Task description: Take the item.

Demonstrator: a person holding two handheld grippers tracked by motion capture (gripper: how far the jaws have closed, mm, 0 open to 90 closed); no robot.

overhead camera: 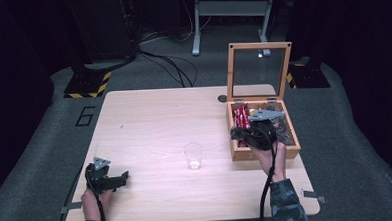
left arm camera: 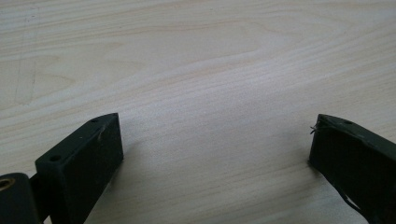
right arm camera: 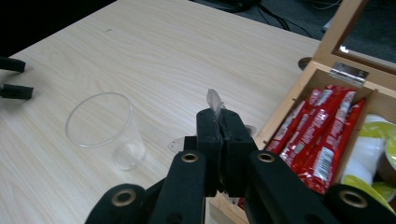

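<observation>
Left gripper [overhead camera: 118, 180] low over the bare table [overhead camera: 149, 117] at the near left corner, jaws spread wide with nothing between them. Right gripper [right arm camera: 218, 122] at the near left edge of the open wooden box [overhead camera: 290, 149], jaws pressed together on a thin clear sliver [right arm camera: 214, 101], exact nature unclear. Clear plastic cup [overhead camera: 193, 155] upright and empty mid-table, between the two grippers; red sachets [right arm camera: 322, 135] standing packed in the box's left compartment.

A pale wooden table [overhead camera: 149, 122] bears a clear cup [overhead camera: 193, 156] and an open wooden box [overhead camera: 264, 151].

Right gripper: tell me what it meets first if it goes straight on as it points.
Likely the clear plastic cup, just left of its line; otherwise bare table. The right gripper pinches a small packet.
</observation>
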